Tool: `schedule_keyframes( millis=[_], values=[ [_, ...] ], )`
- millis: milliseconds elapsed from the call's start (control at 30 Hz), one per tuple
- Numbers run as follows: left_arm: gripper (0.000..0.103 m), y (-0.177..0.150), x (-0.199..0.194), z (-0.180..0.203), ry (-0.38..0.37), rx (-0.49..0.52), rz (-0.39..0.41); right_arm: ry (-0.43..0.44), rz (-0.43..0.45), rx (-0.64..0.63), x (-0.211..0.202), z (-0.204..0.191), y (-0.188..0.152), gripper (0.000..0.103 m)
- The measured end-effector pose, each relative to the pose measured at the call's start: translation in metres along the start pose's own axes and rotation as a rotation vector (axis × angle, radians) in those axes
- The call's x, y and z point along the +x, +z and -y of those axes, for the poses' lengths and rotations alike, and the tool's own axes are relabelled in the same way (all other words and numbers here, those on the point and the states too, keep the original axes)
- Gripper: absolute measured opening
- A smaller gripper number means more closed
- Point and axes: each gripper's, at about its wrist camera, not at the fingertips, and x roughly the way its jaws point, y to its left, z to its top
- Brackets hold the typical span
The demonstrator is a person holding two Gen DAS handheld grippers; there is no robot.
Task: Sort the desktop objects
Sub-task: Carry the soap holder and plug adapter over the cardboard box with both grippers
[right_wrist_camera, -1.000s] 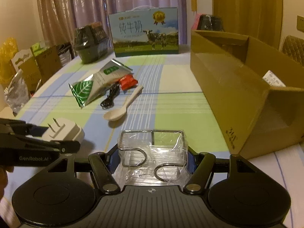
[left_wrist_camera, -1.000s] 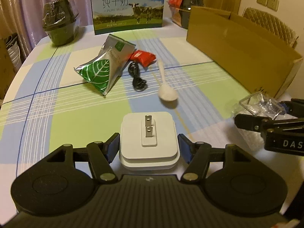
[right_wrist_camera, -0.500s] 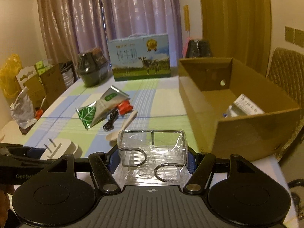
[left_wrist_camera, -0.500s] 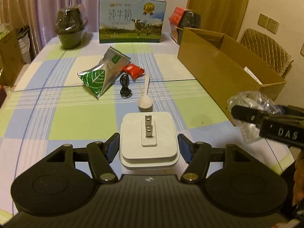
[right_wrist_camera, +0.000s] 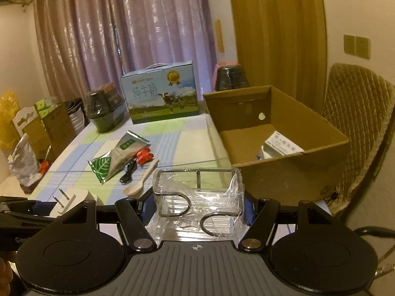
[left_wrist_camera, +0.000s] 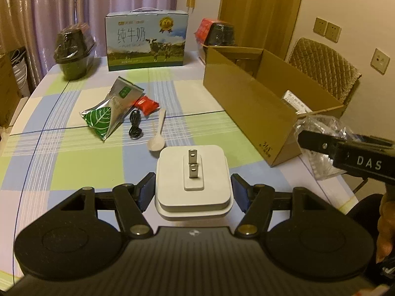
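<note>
Both grippers are rising away from the counter (left_wrist_camera: 74,172) with their loads: compared with a second ago, each view is sitting higher and tipped back, so the open inside of the cardboard box (right_wrist_camera: 291,148) is now showing, with a small white carton (right_wrist_camera: 281,145) already lying in it. The left gripper (left_wrist_camera: 193,190) is clamping a white plug adapter (left_wrist_camera: 193,172), prongs pointing forward, between its pads. The right gripper (right_wrist_camera: 198,212) is squeezing a clear plastic packet of metal hooks (right_wrist_camera: 197,197), and it is hanging just beside the near corner of the box. That lift suggests both items are being carried toward the box for dropping in, the packet likely first since it is closer. Still waiting on the counter, well apart from the box, are a green leaf-print pouch (left_wrist_camera: 111,108), a red sachet (left_wrist_camera: 147,104), a black cable (left_wrist_camera: 135,125) and a pale spoon (left_wrist_camera: 158,135), so the sorting looks only partly done.
</note>
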Motion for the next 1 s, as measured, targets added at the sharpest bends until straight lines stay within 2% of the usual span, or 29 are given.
schedule_keyframes(
  millis=[667, 1000],
  values=[
    [0.061, 0.015, 0.003, 0.015, -0.037, 0.004, 0.013, 0.009, 0.008, 0.038, -0.004, 0.012, 0.003, 0.064],
    [0.061, 0.054, 0.015, 0.051, -0.109, 0.054, 0.055, -0.066, 0.091, 0.035, -0.012, 0.049, 0.040, 0.064]
  ],
)
